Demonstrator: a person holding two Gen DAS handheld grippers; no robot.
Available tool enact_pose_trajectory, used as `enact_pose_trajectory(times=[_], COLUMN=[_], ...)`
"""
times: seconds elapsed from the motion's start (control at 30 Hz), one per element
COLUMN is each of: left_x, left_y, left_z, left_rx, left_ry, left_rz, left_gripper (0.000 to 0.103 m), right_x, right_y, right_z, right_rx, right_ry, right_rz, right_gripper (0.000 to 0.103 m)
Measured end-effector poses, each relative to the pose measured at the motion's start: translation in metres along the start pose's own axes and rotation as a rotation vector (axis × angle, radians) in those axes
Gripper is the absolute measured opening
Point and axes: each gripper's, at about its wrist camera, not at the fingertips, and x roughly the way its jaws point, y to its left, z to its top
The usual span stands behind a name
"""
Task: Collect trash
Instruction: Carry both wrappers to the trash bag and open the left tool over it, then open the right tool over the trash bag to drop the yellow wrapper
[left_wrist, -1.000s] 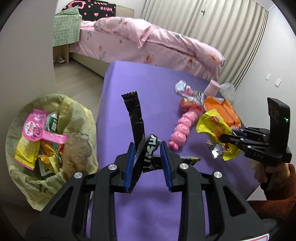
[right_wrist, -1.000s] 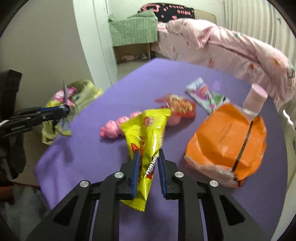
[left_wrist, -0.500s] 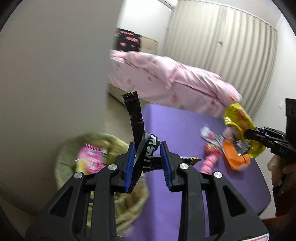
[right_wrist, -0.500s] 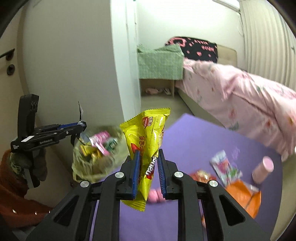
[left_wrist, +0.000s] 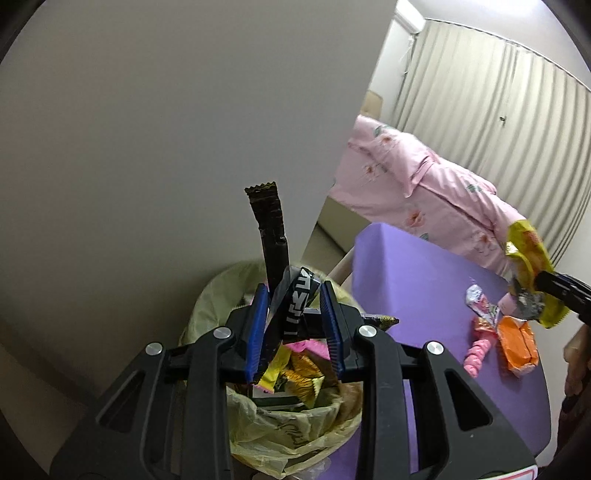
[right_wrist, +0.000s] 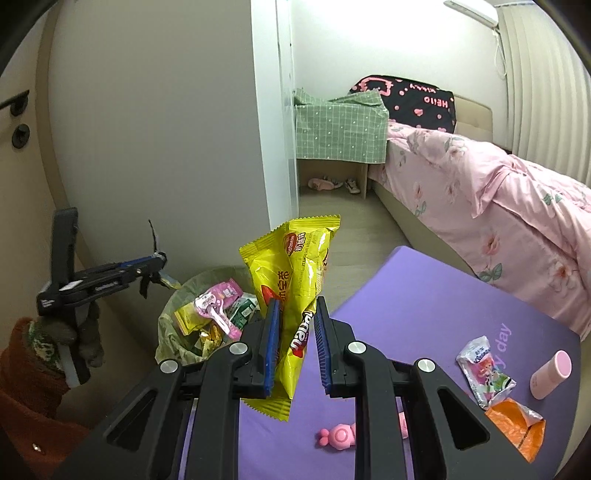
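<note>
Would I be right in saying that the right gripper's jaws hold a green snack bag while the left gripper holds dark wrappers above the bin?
Not quite: the snack bag in the right gripper is yellow, as the right wrist view shows. The left gripper does hold dark wrappers above the bin.

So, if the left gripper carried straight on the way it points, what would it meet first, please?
Most likely the open trash bag: the left gripper, shut on black wrappers, points down at its mouth. Depth is unclear.

two tongs, one trash bag
</note>
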Motion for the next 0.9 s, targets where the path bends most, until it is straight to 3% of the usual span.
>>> enact_pose_trajectory(times=[0.2,0.57,0.63,0.7,0.77,0.9], left_x=[0.054,0.138,0.142,0.135,0.124,0.089], left_y=[-0.002,-0.008,-0.008,-0.006,-0.003,0.008], left_z=[-0.021,-0.049,-0.052,-0.05,-0.047,-0.036], left_rx=[0.006,0.098,0.094,0.067,0.04,0.008], left_ry=[0.11,0.307,0.311,0.294,0.275,0.219], left_rz=[0.004,0.086,0.082,0.053,0.025,0.006], left_gripper=[0.027,0.027,0.028,0.037,0.052,0.057], right_x=[0.018,0.042,0.047,0.052,0.058,0.068], right_y=[-0.011,-0.026,-0.029,-0.029,-0.028,-0.019], right_z=[-0.001,-0.015,-0.017,-0.019,-0.019,-0.016], right_rx=[0.026,0.071,0.08,0.085,0.083,0.066], right_ry=[0.034,0.084,0.095,0.107,0.118,0.127], right_rz=[-0.014,-0.01,-0.01,-0.01,-0.007,0.007], right_gripper=[0.019,0.019,0.019,0.019,0.019,0.019])
